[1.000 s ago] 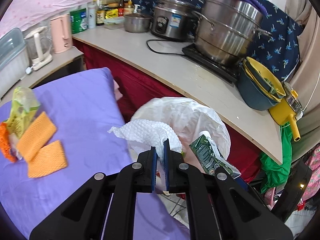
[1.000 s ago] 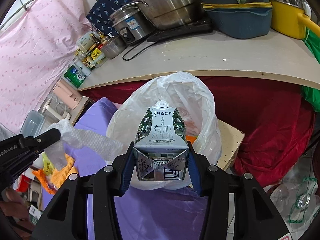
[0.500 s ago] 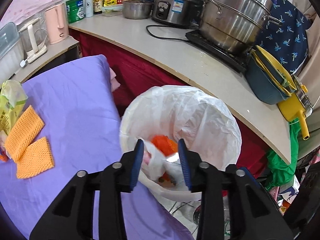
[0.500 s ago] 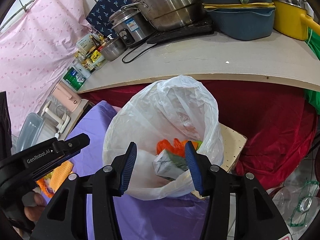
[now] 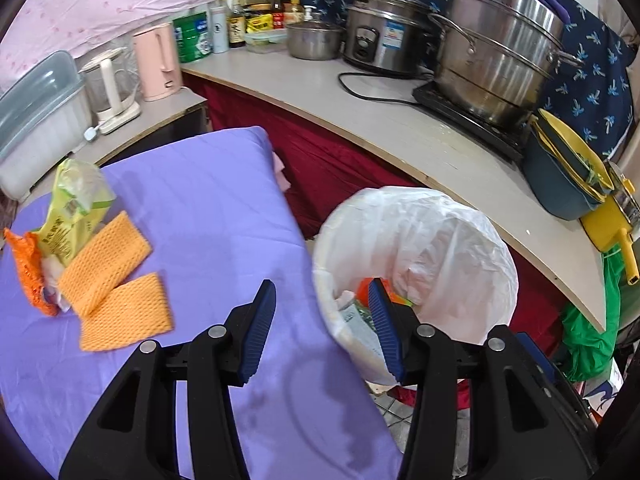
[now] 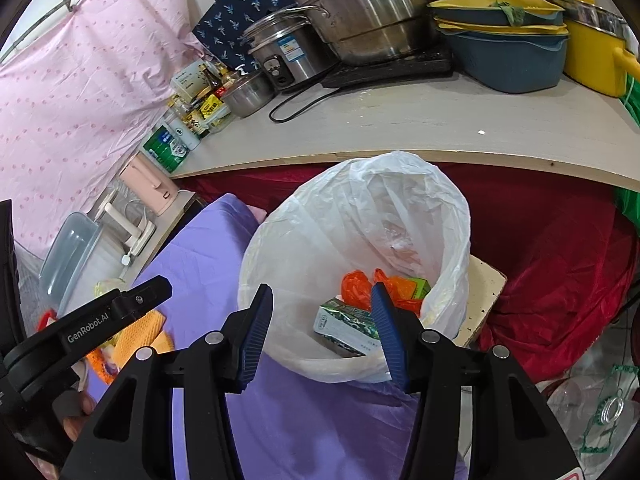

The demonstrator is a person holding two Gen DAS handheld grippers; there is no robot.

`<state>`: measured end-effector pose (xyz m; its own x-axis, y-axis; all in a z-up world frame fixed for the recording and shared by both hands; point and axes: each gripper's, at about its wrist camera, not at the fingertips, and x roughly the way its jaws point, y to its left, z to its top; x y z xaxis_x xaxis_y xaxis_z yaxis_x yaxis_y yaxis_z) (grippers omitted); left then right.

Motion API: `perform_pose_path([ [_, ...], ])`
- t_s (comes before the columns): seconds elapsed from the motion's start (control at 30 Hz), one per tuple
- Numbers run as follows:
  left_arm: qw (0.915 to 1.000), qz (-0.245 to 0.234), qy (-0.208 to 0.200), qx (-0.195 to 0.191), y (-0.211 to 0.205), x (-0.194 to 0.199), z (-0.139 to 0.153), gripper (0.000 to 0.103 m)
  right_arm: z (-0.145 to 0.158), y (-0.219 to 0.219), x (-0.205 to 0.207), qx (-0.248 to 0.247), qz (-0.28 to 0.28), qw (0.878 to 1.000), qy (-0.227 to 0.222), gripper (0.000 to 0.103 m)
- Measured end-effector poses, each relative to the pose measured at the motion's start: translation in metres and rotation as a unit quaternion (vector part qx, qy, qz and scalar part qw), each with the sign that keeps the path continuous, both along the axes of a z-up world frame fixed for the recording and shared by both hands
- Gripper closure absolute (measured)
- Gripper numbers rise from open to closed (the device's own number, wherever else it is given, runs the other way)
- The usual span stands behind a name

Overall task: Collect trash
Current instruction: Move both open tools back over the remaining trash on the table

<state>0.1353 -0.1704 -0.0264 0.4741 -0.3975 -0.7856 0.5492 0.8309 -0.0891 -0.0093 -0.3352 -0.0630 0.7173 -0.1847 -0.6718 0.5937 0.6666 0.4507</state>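
A bin lined with a white bag (image 5: 440, 240) (image 6: 320, 240) stands beside the purple-covered table (image 5: 208, 208). In it lie a green milk carton (image 6: 346, 324) and an orange wrapper (image 6: 356, 284). My left gripper (image 5: 321, 284) hangs over the table's edge by the bin's rim; its jaws are opening with nothing between them. My right gripper (image 6: 321, 287) is open above the bin's near rim, also with nothing in it. On the table's left lie a yellow-green packet (image 5: 72, 208), two orange cloths (image 5: 104, 264) and an orange net (image 5: 28, 272).
A curved counter (image 5: 400, 132) behind the bin carries a steel steamer pot (image 5: 496, 60), a rice cooker (image 5: 380, 36), a blue basin (image 5: 560, 176) and bottles. A red curtain hangs beneath it. A pink kettle (image 5: 156, 60) and a clear box (image 5: 36, 120) stand at the left.
The left gripper let go of the white paper towel, opened and swung left towards the table. The right gripper released the milk carton, which now lies in the bin.
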Motion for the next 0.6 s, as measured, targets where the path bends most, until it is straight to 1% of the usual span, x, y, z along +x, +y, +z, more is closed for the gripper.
perform_pose_path([
  [0.07,1.0,0.008,-0.002,0.002,0.008,0.002,0.002,0.057,0.003,0.005,0.002,-0.004,0.005,1.0,0.0,0.049],
  [0.13,0.9999,0.012,-0.002,0.002,0.016,0.003,0.003,0.056,0.007,0.013,0.004,-0.008,0.01,1.0,-0.002,0.047],
  [0.43,0.9987,0.05,-0.007,-0.005,0.066,0.011,0.01,0.053,0.02,0.051,0.02,-0.021,0.043,0.999,-0.002,0.047],
  [0.53,0.998,0.062,-0.006,-0.009,0.082,0.014,0.012,0.048,0.023,0.065,0.027,-0.026,0.057,0.998,0.0,0.047],
  [0.6,0.9973,0.073,-0.009,-0.01,0.094,0.016,0.013,0.048,0.026,0.075,0.031,-0.028,0.065,0.997,0.0,0.047],
])
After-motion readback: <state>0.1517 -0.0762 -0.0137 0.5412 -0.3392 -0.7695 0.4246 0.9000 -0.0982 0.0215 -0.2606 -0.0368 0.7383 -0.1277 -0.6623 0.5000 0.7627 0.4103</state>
